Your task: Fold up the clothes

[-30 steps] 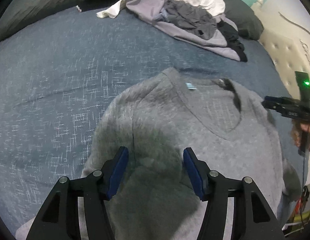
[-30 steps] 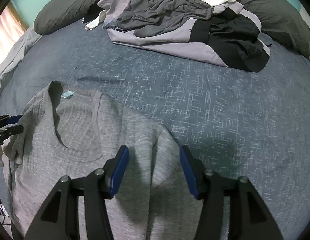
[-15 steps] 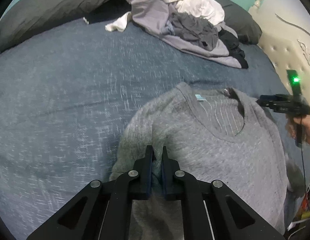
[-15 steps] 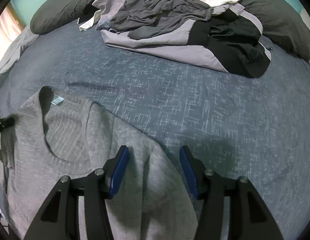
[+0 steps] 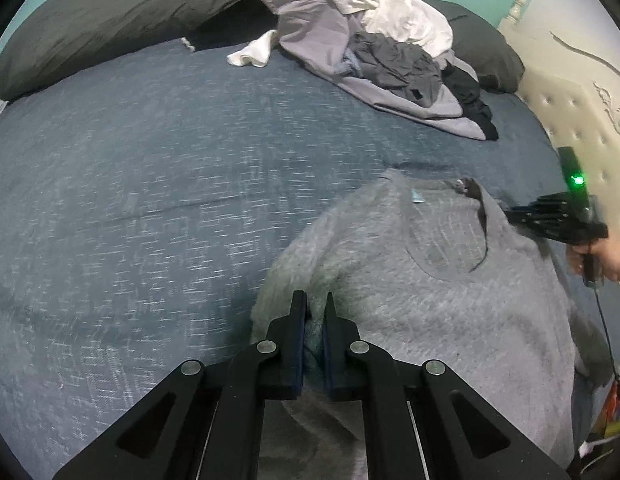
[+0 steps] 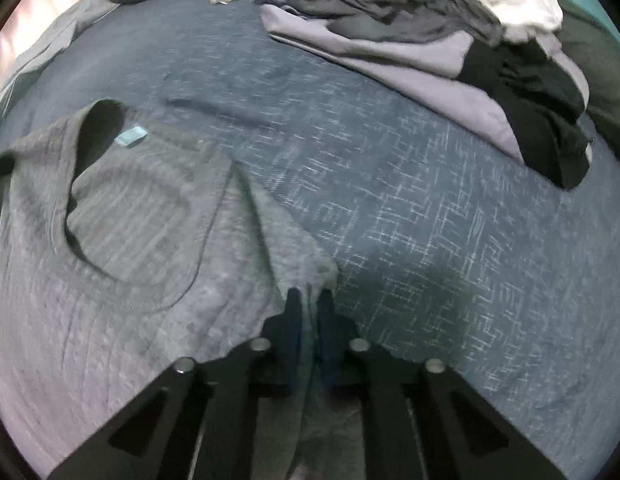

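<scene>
The grey sweater lies spread flat on the blue bedspread, neck hole toward the far side, with a small pale label just inside the collar.

Your left claw is pinched tight on a fold of the sweater's left shoulder edge; its jaws have just been closing, and cloth bunches between the blue pads. Your right claw is likewise clamped on the opposite shoulder edge, knit caught between its pads; its jaws too have just been closing.

Only the left wrist view shows your right hand at the right edge, gripping the handle below a green light, beside the cream tufted headboard. Only the right wrist view shows pinkish light at the far left and the black garment in full at the near end of the clothes pile.

The right wrist view is motion-blurred, so the pads and the sweater's knit are soft. The sweater's lower part is cut off by the frames' near edges, and the left claw appears in the right wrist view only as a dark sliver at the left edge.

A second ago both claws stood wide open over the sweater; now both hold it, and the left shoulder is lifted and gathered.
</scene>
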`<state>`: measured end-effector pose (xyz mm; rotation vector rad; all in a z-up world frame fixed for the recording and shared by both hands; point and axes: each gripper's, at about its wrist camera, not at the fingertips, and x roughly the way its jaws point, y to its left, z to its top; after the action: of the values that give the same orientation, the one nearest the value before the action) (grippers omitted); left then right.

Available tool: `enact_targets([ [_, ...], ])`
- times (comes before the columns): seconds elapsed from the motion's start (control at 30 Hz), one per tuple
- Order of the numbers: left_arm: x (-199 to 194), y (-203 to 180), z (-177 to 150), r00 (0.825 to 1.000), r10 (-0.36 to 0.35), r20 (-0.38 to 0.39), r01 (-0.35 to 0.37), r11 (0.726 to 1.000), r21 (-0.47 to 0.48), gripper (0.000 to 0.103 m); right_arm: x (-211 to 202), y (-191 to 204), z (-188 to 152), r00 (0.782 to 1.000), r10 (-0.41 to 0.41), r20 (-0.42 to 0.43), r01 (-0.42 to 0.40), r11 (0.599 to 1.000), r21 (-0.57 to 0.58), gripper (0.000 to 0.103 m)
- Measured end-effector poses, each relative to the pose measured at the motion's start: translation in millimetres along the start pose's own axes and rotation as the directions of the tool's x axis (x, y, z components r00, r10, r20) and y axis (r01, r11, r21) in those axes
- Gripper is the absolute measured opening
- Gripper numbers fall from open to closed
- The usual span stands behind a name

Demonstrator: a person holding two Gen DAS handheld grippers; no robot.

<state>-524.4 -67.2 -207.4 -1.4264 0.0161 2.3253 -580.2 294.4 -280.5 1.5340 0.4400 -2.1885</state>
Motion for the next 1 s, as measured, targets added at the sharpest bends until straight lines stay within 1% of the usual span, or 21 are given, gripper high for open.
enact_targets([
  [0.07, -4, 4, -1, 1.0, 0.012, 0.006, -0.012, 1.0, -0.006, 0.007, -9, 3, -2, 0.999, -0.012, 0.03, 0.013, 1.0, -0.017, 0.005],
  [0.13, -8, 8, 1, 1.0, 0.026, 0.012, -0.026, 1.0, -0.011, 0.007, -24, 2, -4, 0.996, -0.03, 0.087, 0.031, 0.999, -0.014, 0.005],
  [0.2, -13, 13, 3, 0.999, 0.036, 0.018, -0.036, 0.999, -0.017, 0.007, -43, 1, -5, 0.988, -0.038, 0.147, 0.04, 0.999, -0.012, 0.005],
  [0.27, -17, 18, 6, 0.999, 0.04, 0.025, -0.04, 0.999, -0.025, 0.007, -64, 3, -9, 0.976, -0.046, 0.211, 0.051, 0.999, -0.017, 0.005],
  [0.33, -20, 21, 11, 0.998, 0.046, 0.031, -0.045, 0.998, -0.032, 0.007, -81, 4, -14, 0.967, -0.033, 0.253, 0.039, 0.999, -0.019, 0.005],
  [0.4, -19, 26, 13, 0.999, 0.048, 0.02, -0.047, 0.998, -0.039, 0.007, -89, 11, -21, 0.966, -0.022, 0.258, 0.033, 0.999, -0.039, 0.005],
  [0.5, -8, 29, 9, 0.999, 0.042, -0.016, -0.043, 0.998, -0.047, 0.007, -84, 19, -36, 0.977, -0.013, 0.214, 0.029, 0.997, -0.068, 0.005],
  [0.7, 11, 22, -8, 0.995, 0.021, -0.098, -0.023, 1.0, -0.015, 0.007, -68, 22, -65, 0.986, 0.035, 0.166, -0.028, 0.999, -0.043, 0.005],
  [0.83, 11, 13, -10, 0.994, 0.029, -0.101, -0.028, 0.999, 0.02, 0.007, -62, 21, -62, 0.986, 0.005, 0.164, -0.004, 1.0, -0.005, 0.006],
  [0.93, 9, 12, -3, 0.997, 0.031, -0.076, -0.03, 0.999, 0.014, 0.007, -67, 15, -50, 0.979, -0.007, 0.205, 0.0, 0.999, 0.036, 0.006],
  [1.0, 7, 12, 2, 0.998, 0.03, -0.057, -0.03, 1.0, 0.005, 0.007, -70, 6, -38, 0.973, -0.004, 0.231, -0.012, 0.998, 0.065, 0.006],
])
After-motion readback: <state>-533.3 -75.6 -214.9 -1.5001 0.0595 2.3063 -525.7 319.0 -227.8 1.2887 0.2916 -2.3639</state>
